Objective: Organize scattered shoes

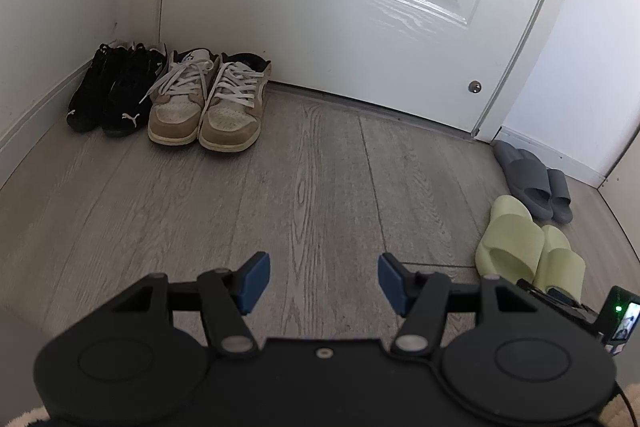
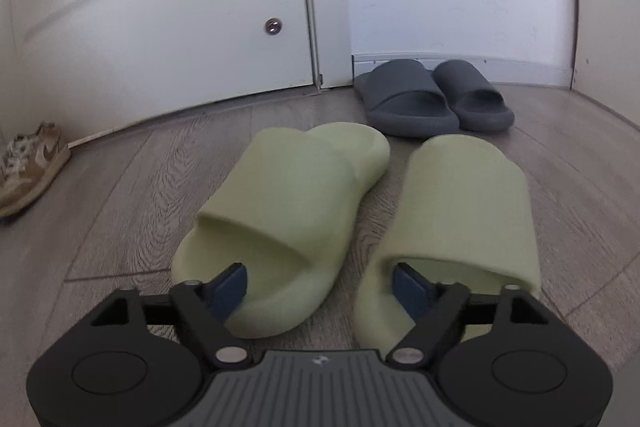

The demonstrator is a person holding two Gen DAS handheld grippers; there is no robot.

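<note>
In the left wrist view a pair of black sneakers [image 1: 108,91] and a pair of tan-and-white sneakers [image 1: 208,99] stand side by side in the far left corner by the door. Grey slides [image 1: 532,179] and pale green slides [image 1: 528,247] lie at the right. My left gripper [image 1: 322,283] is open and empty above bare floor. In the right wrist view the green slides [image 2: 288,203] lie side by side just ahead, the grey slides [image 2: 432,95] behind them by the wall. My right gripper [image 2: 320,287] is open, one finger over each green slide's heel end, holding nothing.
A white door [image 1: 360,7] with a small metal stop [image 1: 475,87] closes the far side. White walls and baseboard [image 2: 460,61] bound the grey wood-look floor [image 1: 312,179]. One tan sneaker [image 2: 28,163] shows at the left edge of the right wrist view.
</note>
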